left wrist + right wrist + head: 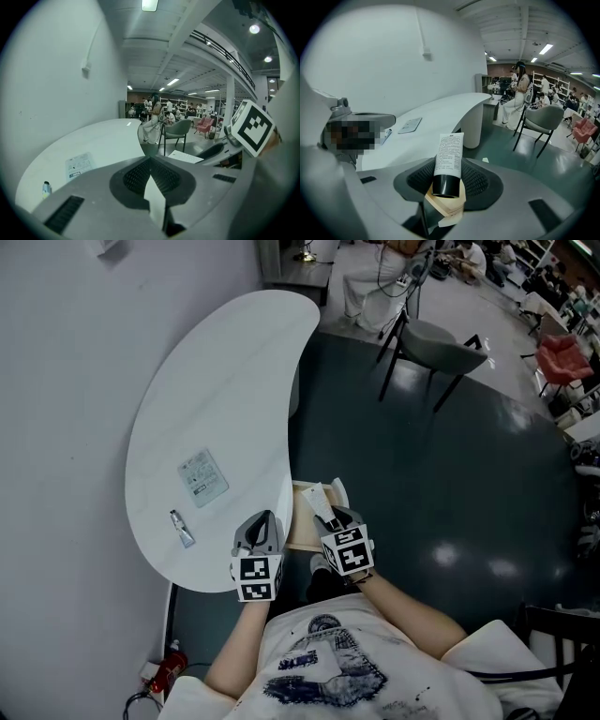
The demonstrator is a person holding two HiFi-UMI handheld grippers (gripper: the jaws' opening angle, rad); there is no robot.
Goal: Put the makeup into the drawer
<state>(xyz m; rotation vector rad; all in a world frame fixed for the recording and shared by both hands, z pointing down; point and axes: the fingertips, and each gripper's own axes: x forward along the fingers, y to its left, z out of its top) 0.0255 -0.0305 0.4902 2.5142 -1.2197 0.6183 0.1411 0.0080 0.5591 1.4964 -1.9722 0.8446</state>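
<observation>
Right tool [448, 183] gripping white makeup tube [450, 154], left tool [151, 177] closed, empty

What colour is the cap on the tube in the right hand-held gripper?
Black. The cap shows best in the right gripper view, on a white tube.

You've got a white tube [449, 159] with fine print and a black cap clamped in your right gripper [448, 182]. The cap end faces you, and in the head view the tail sticks out toward 11 o'clock, right over the drawer [302, 521]. The drawer is pulled open at the table [225, 371] edge, pale wood inside. Two more bits lie flat on the tabletop: a pale packet [202, 475] and a small tube [181, 528] at the packet's 7 o'clock. Both sit well off toward the drawer's 9 o'clock.
</observation>
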